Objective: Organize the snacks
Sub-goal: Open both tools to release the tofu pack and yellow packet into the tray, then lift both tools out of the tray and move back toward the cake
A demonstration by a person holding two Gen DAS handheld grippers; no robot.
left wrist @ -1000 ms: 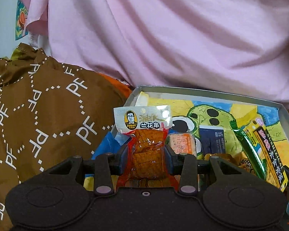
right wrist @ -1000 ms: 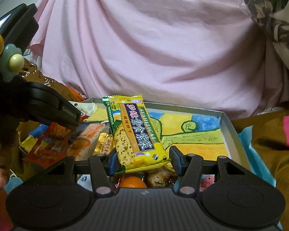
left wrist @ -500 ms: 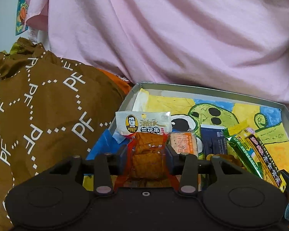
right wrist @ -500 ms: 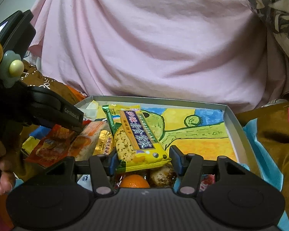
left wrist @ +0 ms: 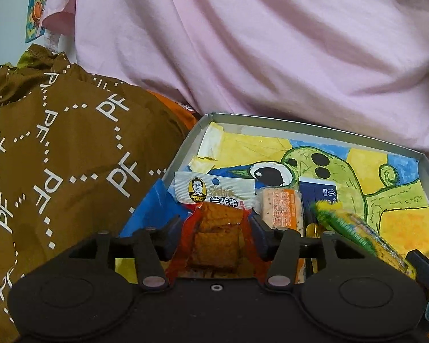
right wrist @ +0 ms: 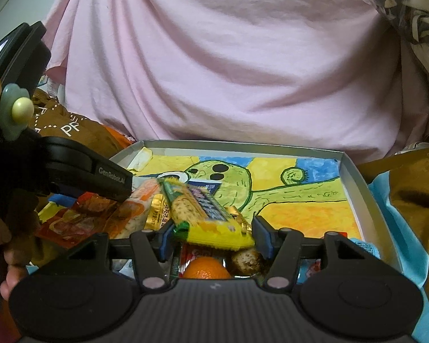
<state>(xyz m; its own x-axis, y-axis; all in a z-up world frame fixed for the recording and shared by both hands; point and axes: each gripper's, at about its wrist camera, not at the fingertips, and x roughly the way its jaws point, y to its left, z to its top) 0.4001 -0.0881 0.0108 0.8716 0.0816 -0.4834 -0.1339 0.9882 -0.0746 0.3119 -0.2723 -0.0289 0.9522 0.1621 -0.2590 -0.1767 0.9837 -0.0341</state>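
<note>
Opening both: left gripper (left wrist: 214, 225) jaws clear of red tofu-snack packet (left wrist: 214, 220), now lower in grey tray (left wrist: 314, 127); right gripper (right wrist: 211, 235) releasing yellow-green cracker bar (right wrist: 203, 211).

A pink cloth (left wrist: 257, 51) fills the background, draped in folds. Left of it lies a brown fabric (left wrist: 57, 157) printed with white "PF" letters — an orange cushion (left wrist: 174, 108) just behind. A camouflage-patterned cloth (right wrist: 409, 8) hangs upper right.

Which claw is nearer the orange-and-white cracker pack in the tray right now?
Left. The left claw, jaws opening around the tofu packet, has its right finger right beside the cracker pack. The right claw, jaws opening around the green-and-yellow bar, sits further off to its right.
</note>
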